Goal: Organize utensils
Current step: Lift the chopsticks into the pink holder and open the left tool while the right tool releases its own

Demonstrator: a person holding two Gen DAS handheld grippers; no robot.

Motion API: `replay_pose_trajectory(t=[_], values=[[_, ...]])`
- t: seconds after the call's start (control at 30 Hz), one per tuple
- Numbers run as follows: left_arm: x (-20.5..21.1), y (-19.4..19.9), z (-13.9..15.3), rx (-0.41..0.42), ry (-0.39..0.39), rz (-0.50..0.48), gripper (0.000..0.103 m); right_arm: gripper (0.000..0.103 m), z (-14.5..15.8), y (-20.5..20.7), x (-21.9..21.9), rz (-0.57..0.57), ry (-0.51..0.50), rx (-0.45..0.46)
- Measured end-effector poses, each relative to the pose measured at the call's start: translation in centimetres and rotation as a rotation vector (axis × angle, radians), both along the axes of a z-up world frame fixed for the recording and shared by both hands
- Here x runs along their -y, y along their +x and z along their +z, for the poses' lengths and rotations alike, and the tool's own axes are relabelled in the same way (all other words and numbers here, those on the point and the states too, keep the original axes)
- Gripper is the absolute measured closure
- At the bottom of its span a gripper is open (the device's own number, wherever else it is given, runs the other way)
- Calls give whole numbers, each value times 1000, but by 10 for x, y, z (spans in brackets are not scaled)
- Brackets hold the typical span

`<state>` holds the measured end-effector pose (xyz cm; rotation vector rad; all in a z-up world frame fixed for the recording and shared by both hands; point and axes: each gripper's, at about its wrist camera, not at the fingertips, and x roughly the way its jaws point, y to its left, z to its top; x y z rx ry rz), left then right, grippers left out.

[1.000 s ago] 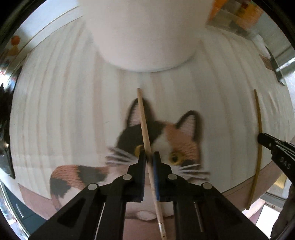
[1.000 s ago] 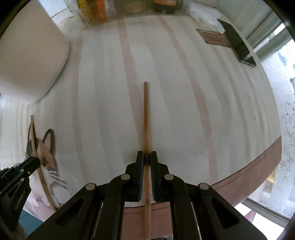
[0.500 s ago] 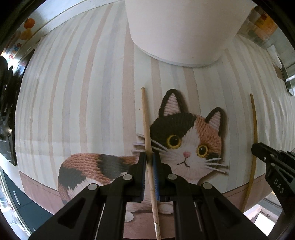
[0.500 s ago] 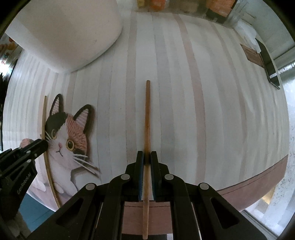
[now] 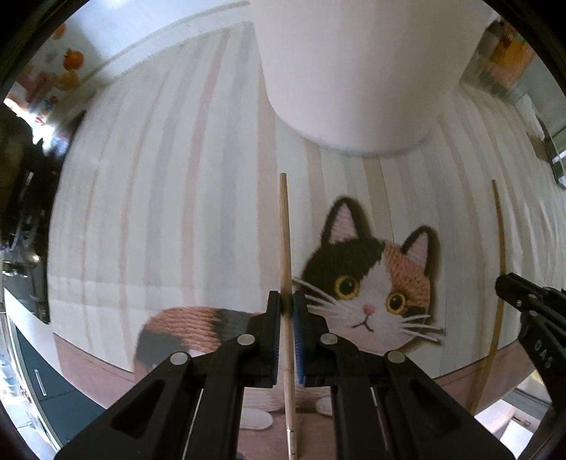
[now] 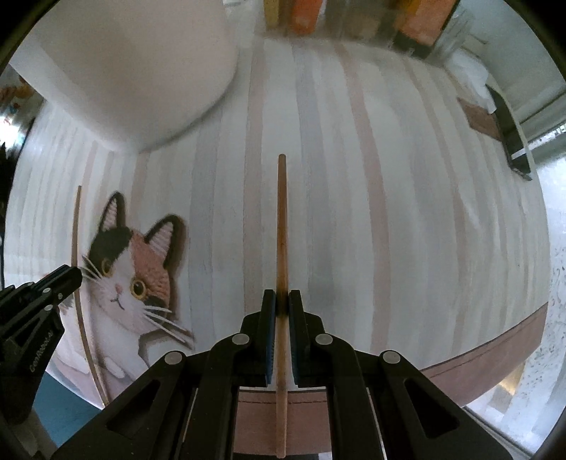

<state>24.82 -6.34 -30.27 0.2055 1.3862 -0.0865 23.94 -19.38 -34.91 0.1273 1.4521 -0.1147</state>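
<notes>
My left gripper is shut on a pale wooden chopstick that points forward, above the striped tablecloth. My right gripper is shut on a darker brown chopstick, also pointing forward above the cloth. A big white cylindrical container stands just ahead of the left gripper; it also shows at the upper left of the right wrist view. Each gripper shows in the other's view: the right one with its chopstick, the left one with its chopstick.
A calico cat picture is printed on the striped tablecloth between the grippers. A dark phone and a brown card lie far right. Orange boxes stand at the back. The table's front edge runs close below.
Both grippers have tilted and moved nearer the white container, which now looms larger in both views. Both stay shut on their chopsticks.
</notes>
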Motion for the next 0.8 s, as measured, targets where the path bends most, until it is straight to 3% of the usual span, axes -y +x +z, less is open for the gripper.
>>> replay_pose_trajectory(t=[0.33, 0.8], values=[[-19, 8, 78, 198, -21, 45, 99, 96, 76, 7, 4, -15, 0, 188], [-42, 8, 226, 466, -215, 119, 100, 96, 207, 27, 18, -53, 93, 509]])
